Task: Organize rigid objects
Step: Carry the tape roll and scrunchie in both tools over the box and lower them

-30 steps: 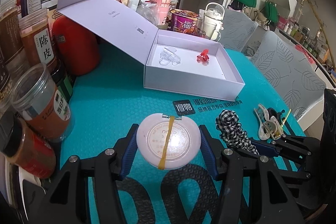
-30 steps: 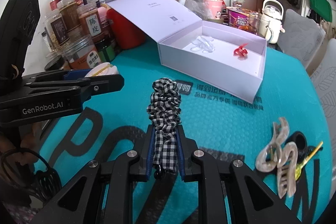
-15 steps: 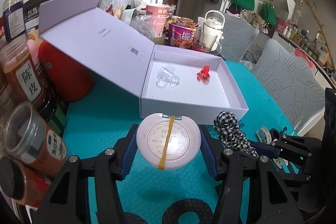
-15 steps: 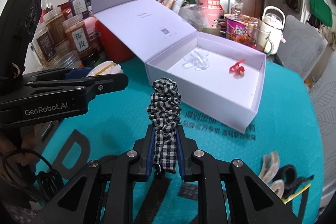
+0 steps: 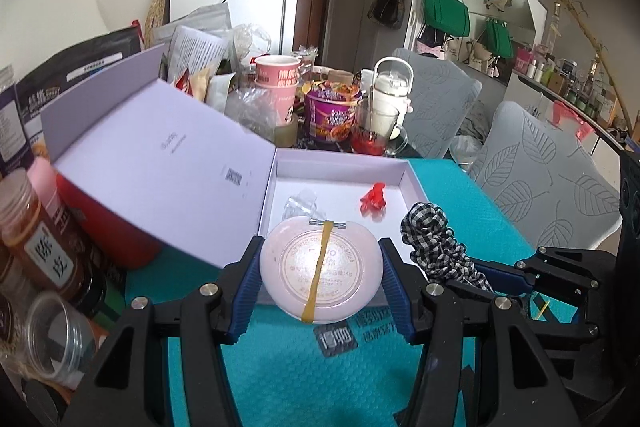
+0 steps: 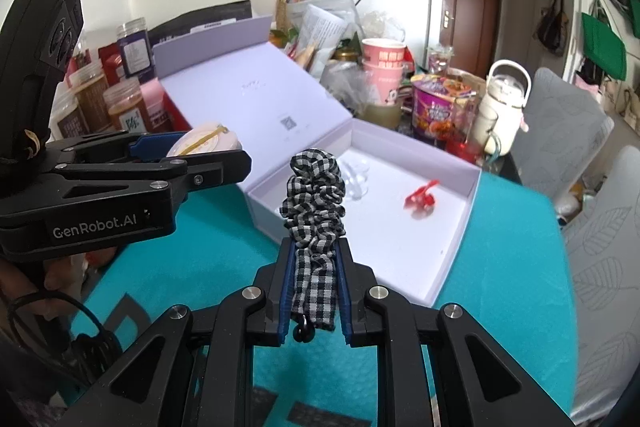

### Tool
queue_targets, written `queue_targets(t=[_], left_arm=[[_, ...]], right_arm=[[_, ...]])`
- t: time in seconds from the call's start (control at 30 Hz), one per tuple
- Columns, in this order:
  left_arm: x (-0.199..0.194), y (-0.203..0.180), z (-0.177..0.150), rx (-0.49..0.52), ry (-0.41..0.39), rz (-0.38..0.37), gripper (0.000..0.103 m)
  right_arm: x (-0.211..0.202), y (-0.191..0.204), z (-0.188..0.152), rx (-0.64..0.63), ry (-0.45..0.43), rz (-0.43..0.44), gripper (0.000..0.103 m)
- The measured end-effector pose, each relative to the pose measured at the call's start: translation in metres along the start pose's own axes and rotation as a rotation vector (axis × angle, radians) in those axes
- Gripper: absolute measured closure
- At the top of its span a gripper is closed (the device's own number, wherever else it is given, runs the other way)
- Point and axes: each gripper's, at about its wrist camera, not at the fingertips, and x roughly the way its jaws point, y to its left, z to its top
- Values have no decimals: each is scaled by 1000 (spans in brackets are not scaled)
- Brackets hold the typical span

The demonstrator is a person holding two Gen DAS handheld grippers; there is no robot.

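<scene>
My left gripper (image 5: 320, 273) is shut on a round pink compact (image 5: 320, 269) bound by a yellow rubber band, held above the near wall of the open white box (image 5: 412, 183). The same compact (image 6: 204, 143) shows from the side in the right wrist view. My right gripper (image 6: 314, 267) is shut on a black-and-white checked scrunchie (image 6: 314, 195), held up in front of the box (image 6: 460, 235). Inside the box lie a red hair clip (image 6: 420, 199) and a clear hair clip (image 6: 358, 179). The scrunchie (image 5: 436, 243) also appears right of the compact.
The box lid (image 5: 160, 163) leans open to the left against a red canister (image 5: 116, 227). Spice jars (image 5: 36, 239) crowd the left edge. Noodle cups (image 5: 332, 115), a white kettle (image 5: 390, 95) and bags stand behind the box. Grey chairs (image 5: 548, 179) are at right. A teal mat (image 5: 300, 367) covers the table.
Both grippers have risen and moved forward toward the box with their objects held. The loose hair clips on the mat at the right have dropped out of view.
</scene>
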Motion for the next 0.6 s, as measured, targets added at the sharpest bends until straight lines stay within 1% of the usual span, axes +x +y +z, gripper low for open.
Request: queue_targets(t=[0.2, 0.3, 0.6], left_arm=[[9, -5, 22, 26, -29, -15, 48], [17, -5, 35, 27, -40, -22, 48], [43, -8, 64, 46, -60, -11, 48]], right_arm=[[0, -17, 20, 6, -36, -17, 84], [4, -25, 30, 8, -50, -51, 84], [13, -50, 54, 34, -74, -91, 84]])
